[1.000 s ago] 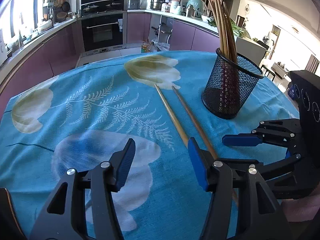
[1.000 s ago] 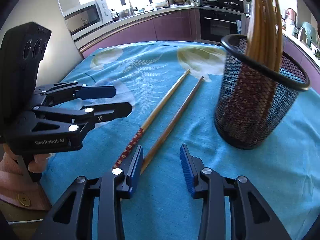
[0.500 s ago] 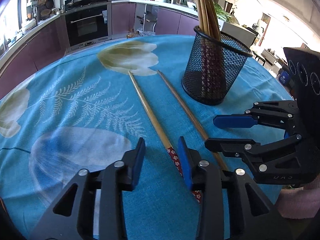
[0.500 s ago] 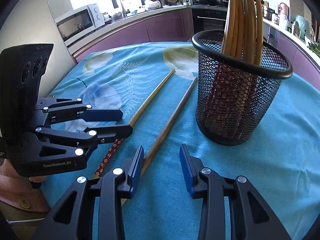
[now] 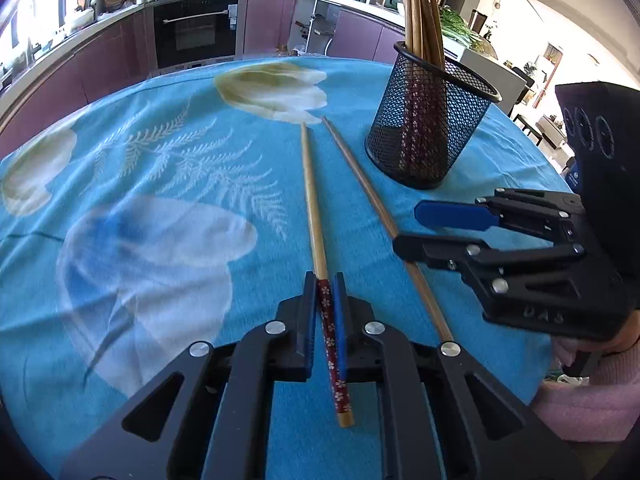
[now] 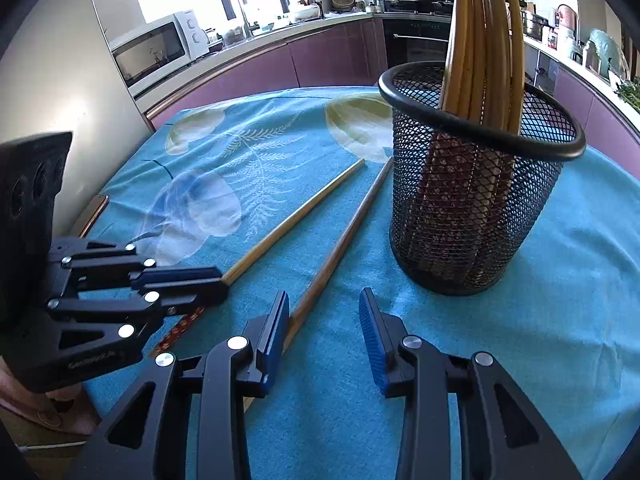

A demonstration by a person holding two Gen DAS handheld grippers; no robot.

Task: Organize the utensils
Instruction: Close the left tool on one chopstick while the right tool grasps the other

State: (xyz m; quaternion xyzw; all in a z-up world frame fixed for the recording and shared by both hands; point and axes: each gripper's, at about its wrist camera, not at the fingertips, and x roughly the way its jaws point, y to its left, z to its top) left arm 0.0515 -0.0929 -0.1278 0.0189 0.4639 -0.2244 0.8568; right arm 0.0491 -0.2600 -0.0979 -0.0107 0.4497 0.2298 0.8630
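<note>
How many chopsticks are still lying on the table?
2. One chopstick is clamped at its patterned end by the left tool; the other chopstick lies beside it, nearer the mesh holder.

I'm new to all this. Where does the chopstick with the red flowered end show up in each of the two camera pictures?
Left wrist view: the red-ended chopstick runs up the middle, its flowered end clamped in the left gripper.
Right wrist view: it slants from lower left towards the centre, its red end partly behind that gripper.
Shared landmark: the black mesh holder.
</note>
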